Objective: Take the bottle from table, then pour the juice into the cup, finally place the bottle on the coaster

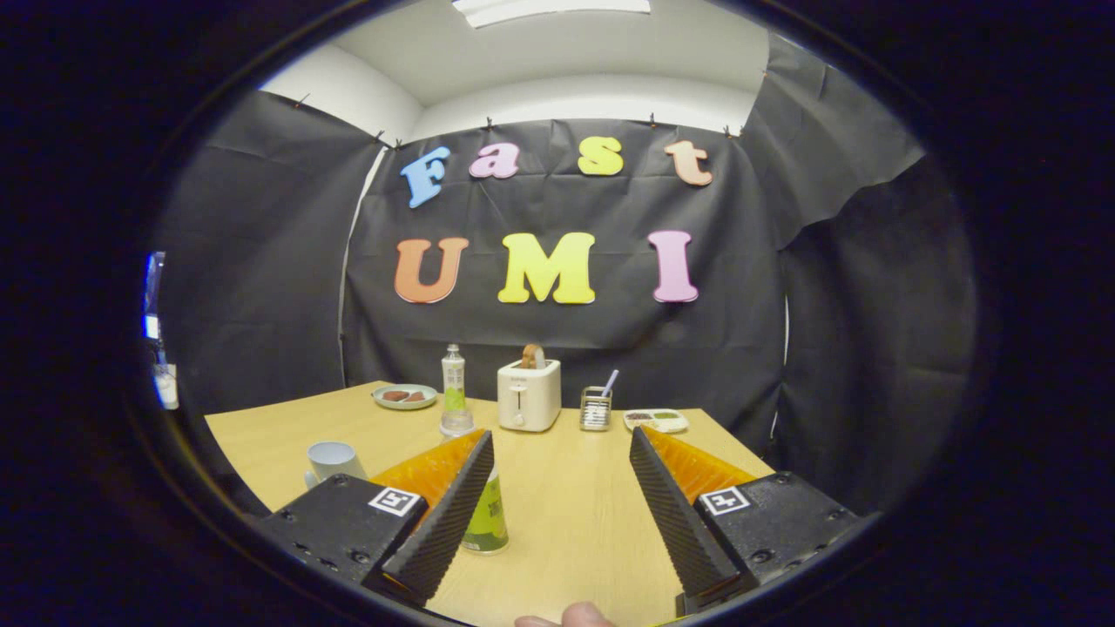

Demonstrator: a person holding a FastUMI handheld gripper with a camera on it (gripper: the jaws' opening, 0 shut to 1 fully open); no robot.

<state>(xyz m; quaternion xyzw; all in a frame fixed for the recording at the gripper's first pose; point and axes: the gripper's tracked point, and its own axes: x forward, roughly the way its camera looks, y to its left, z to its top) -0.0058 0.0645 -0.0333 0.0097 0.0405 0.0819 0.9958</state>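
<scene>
Bottle (486, 521) just behind left finger, jaws wide apart, w/ cup (333, 459) left.

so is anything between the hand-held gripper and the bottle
Nothing visible does: the green-labelled clear plastic bottle stands right against one finger of the open hand-held gripper, partly hidden behind it, on the light wooden table.

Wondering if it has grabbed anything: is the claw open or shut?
Open. The gripper's fingers stand wide apart, bare table between them; the upright bottle stands partly behind the left finger, ungripped.
</scene>
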